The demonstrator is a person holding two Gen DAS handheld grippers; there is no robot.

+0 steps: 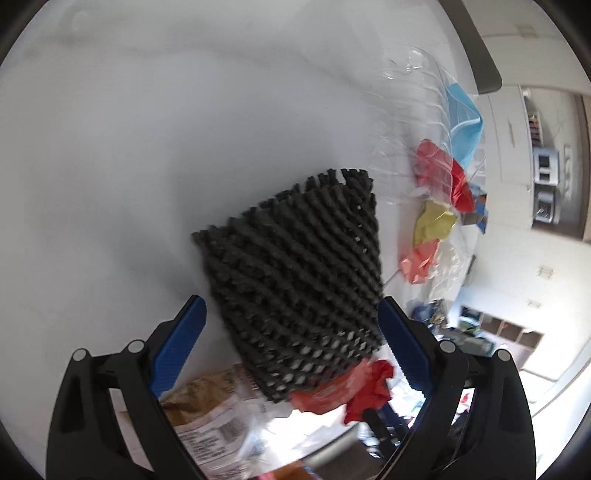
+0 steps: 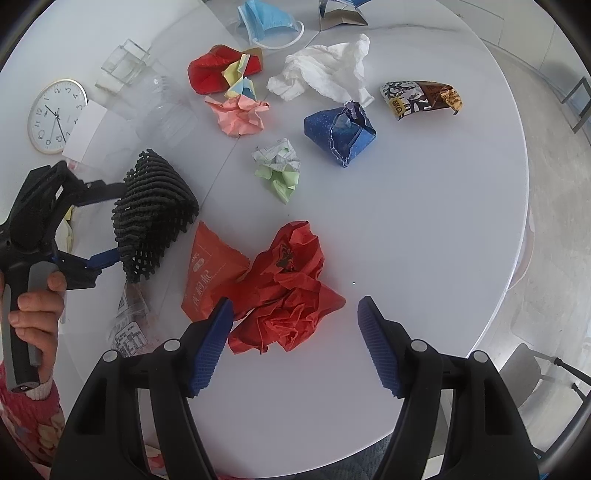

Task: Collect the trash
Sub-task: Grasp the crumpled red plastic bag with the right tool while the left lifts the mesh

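Observation:
A black foam net sleeve (image 1: 299, 266) lies between the blue fingers of my left gripper (image 1: 291, 325); the jaws stand wide and I cannot tell whether they press it. In the right wrist view the sleeve (image 2: 155, 210) sits just above the white round table (image 2: 443, 229), with the left gripper (image 2: 107, 225) around it. My right gripper (image 2: 295, 328) is open and empty, above a crumpled red paper (image 2: 291, 291). An orange-red packet (image 2: 212, 269) lies beside that paper.
Scattered on the table: white tissue (image 2: 325, 74), blue paper box (image 2: 341, 133), snack wrapper (image 2: 421, 98), green-white wad (image 2: 280, 166), pink wad (image 2: 240, 114), red and yellow papers (image 2: 221, 70), blue face mask (image 2: 269, 20), clear plastic bottle (image 2: 166, 110), clock (image 2: 55, 114), clear labelled wrapper (image 2: 127, 325).

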